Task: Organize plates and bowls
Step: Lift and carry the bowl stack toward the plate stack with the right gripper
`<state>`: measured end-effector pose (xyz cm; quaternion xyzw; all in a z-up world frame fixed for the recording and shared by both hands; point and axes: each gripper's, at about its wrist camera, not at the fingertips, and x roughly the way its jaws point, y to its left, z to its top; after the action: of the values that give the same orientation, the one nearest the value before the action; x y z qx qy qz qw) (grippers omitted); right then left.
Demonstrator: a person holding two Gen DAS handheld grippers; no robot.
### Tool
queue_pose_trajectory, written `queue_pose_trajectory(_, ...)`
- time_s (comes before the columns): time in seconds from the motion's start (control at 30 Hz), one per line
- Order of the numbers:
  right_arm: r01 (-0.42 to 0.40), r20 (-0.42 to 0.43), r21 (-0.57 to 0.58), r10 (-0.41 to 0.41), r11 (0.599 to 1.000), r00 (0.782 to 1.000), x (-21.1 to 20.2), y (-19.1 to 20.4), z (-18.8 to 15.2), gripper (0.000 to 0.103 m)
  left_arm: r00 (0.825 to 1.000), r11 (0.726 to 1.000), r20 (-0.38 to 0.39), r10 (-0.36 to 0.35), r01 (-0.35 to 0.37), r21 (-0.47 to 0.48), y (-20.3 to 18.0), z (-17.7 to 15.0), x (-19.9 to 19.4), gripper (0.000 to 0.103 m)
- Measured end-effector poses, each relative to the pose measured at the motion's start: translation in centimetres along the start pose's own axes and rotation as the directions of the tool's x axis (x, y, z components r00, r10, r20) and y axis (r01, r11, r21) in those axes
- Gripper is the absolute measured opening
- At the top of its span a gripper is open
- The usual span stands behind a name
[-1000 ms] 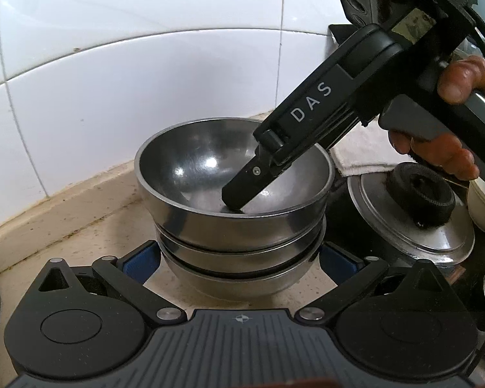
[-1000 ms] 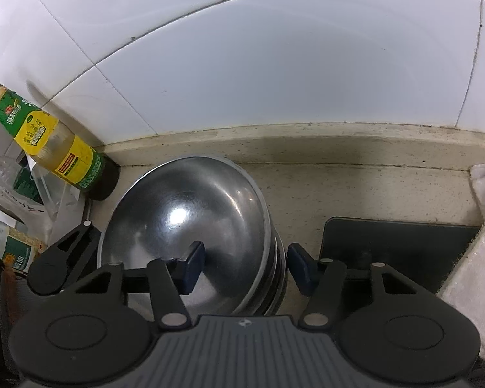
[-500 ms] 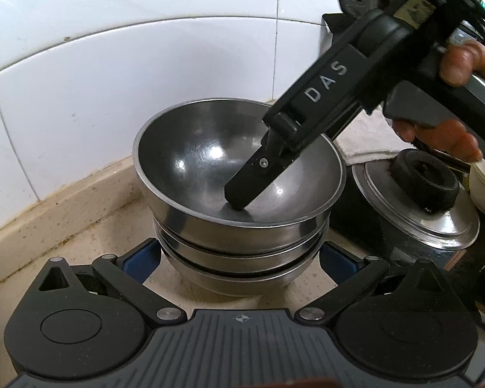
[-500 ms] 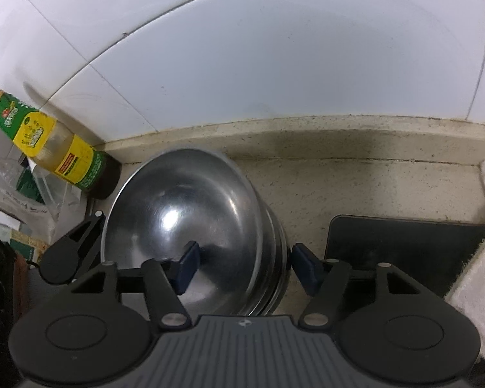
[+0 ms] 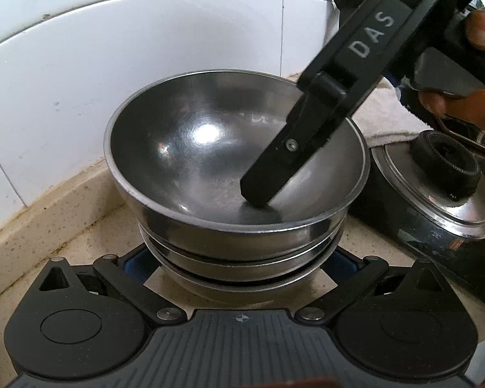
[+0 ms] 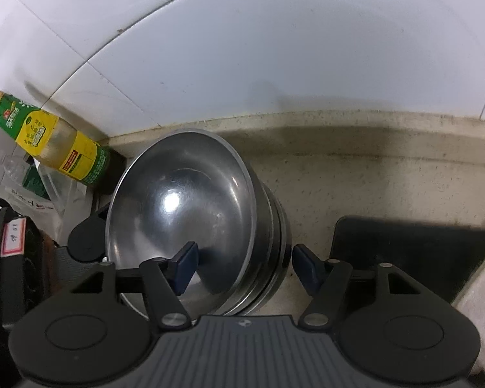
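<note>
A stack of three steel bowls (image 5: 210,161) stands on the beige counter by the tiled wall. It also shows in the right wrist view (image 6: 184,220). My left gripper (image 5: 239,262) is open, its fingers either side of the stack's base. My right gripper (image 6: 242,265) is open and straddles the near rim of the stack: one finger (image 6: 186,263) is inside the top bowl, the other outside the wall. In the left wrist view the right gripper's finger (image 5: 274,174) reaches down into the top bowl.
A steel pot with a black-knobbed lid (image 5: 443,187) stands just right of the stack, with a white cloth (image 5: 391,119) behind it. An oil bottle (image 6: 51,139) and plastic bags lie beyond the stack. A black slab (image 6: 410,252) lies on the counter.
The left gripper has moved closer to the stack, which now fills more of its view. The right gripper has stayed over the rim, with the bowls appearing more tilted in its view.
</note>
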<state>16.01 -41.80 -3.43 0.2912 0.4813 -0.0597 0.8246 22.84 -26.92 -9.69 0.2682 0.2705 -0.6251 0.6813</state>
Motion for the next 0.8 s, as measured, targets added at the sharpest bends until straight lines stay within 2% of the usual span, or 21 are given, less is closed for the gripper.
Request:
queue_pose_trajectory(0.07,-0.016,0.005,0.016,0.016,1.0,1.0,0.4,-0.3,0.4,0.061,1.0,1.0,0.007,-0.002,0.002,-0.004,0.1,0.1,0.3,0.103)
queue_pose_trajectory(0.13,-0.034,0.014,0.049,0.033,0.998,0.999,0.9,-0.5,0.5,0.065,1.0,1.0,0.011,0.006,-0.006,-0.013,0.1,0.2,0.7,0.103)
queue_pose_trajectory(0.23,-0.022,0.044,0.014,0.021,1.0,0.999,0.9,0.0,0.2,0.065,1.0,0.999,0.014,0.023,-0.022,-0.041,0.0,0.2,0.8,0.103)
queue_pose_trajectory(0.47,-0.015,0.07,-0.01,0.016,1.0,0.997,0.4,0.7,0.0,0.056,0.997,0.997,0.025,0.069,-0.068,-0.047,-1.0,-0.4,0.5,0.103)
queue_pose_trajectory(0.8,-0.034,0.1,-0.024,0.036,0.999,0.994,-2.0,1.9,-0.2,0.056,0.995,0.993,0.03,0.098,-0.096,-0.066,-1.7,0.7,-1.5,0.103)
